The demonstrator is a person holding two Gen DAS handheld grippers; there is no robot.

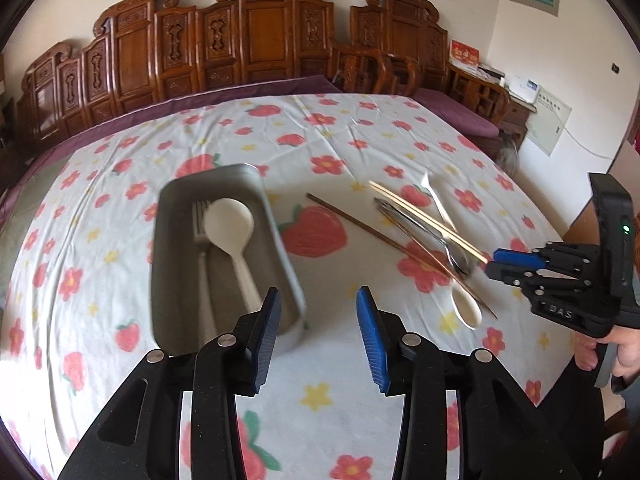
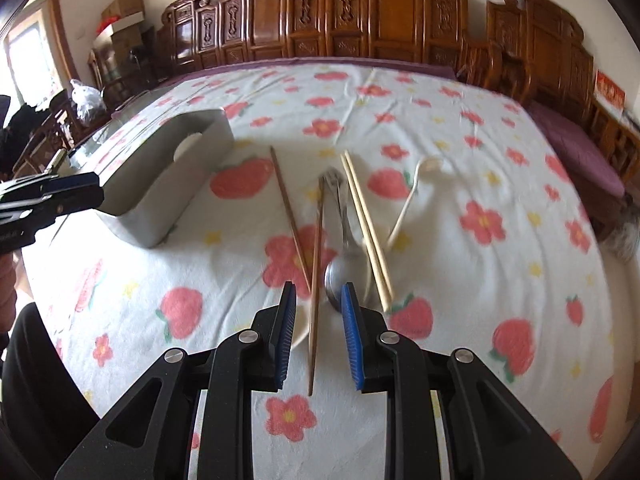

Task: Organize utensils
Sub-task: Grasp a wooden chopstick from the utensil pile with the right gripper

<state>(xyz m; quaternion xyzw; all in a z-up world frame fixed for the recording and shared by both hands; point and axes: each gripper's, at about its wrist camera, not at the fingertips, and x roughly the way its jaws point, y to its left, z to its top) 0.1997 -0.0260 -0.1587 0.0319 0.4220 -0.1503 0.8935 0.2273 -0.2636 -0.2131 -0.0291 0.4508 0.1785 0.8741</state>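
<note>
A grey metal tray (image 1: 168, 216) holds a white spoon (image 1: 230, 220) and a fork (image 1: 199, 220); its outer wall shows in the right wrist view (image 2: 160, 184). My left gripper (image 1: 318, 300) is open and empty by the tray's near right corner. Loose utensils lie right of the tray: dark wooden chopsticks (image 2: 316, 264), pale chopsticks (image 2: 364, 220), a metal spoon (image 2: 338, 276), metal tongs (image 2: 334, 188), a white spoon (image 1: 466, 308) and a white fork (image 2: 408, 204). My right gripper (image 2: 319, 294) is open, with its fingers on either side of a dark chopstick.
The table is covered by a flower and strawberry cloth (image 1: 320, 136). Carved wooden chairs (image 1: 256, 40) line the far edge. A purple seat cushion (image 2: 576, 148) lies at the right. A bag and boxes (image 2: 86, 100) stand at the far left.
</note>
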